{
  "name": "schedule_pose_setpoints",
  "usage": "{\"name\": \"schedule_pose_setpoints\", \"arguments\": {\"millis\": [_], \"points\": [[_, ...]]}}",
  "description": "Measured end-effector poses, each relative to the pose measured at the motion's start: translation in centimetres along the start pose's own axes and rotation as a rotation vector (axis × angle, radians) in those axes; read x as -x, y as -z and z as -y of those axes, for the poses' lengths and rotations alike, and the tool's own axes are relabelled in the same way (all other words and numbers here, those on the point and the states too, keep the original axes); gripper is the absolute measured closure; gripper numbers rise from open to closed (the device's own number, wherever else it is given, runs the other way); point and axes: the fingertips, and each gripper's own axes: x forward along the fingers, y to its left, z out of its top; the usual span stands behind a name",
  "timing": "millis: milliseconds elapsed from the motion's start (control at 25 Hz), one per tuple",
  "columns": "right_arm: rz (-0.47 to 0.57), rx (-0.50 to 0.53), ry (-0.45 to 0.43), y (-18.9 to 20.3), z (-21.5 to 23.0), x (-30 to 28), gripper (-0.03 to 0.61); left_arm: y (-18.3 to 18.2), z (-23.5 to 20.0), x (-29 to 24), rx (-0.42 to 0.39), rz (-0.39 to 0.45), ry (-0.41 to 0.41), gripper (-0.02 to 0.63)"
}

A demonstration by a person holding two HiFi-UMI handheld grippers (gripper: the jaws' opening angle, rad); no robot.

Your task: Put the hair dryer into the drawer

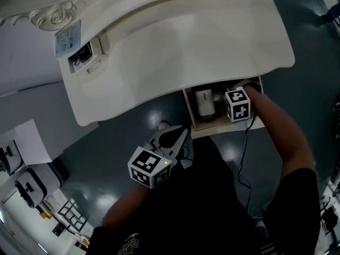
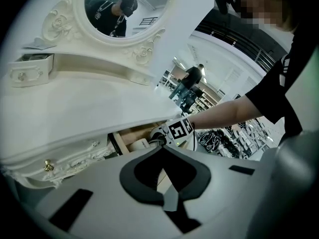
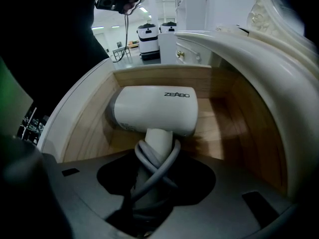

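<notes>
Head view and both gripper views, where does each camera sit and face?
Head view: on the person's head, looking down on the dressing table, open drawer and hair dryer; shows left gripper, right gripper and right arm.
Left gripper view: on the left gripper, facing the table's front and mirror; shows its closed jaws, right arm.
Right gripper view: on the right gripper, looking into the drawer; shows its jaws gripping the hair dryer.
Shared: all see drawer and hair dryer.
</notes>
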Motion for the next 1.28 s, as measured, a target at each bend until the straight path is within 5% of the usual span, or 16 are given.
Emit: {"name": "schedule_pose_setpoints", "arguments": {"millis": [560, 880, 1000, 1080, 1280], "points": [[-0.045, 0.01, 0.083, 0.5, 0.1, 0.6, 0.356, 0.2, 0.2, 1.1, -0.015, 0.009, 0.016, 0.611], [-0.08, -0.118, 0.269, -0.2, -0.3, 6.5, 0.353, 0.2, 1.3, 3.8, -0.104, 0.008, 0.115, 0.611], [-0.057, -0.23, 0.393, -1.2, -1.0, 9.8, 0.385, 0.0, 1.8, 5.8, -0.157, 0.015, 0.151, 0.611], [-0.005, -0.355, 0.521, -2.4, -1.0, 13.2, 0.497, -0.3, 2.2, 7.3, -0.189, 0.026, 0.172, 0.611], [0.318, -0.781, 0.789, -7.6, -2.9, 22.6, 0.549, 0.0, 3.2, 11.5, -0.305, 0.037, 0.235, 0.611]]}}
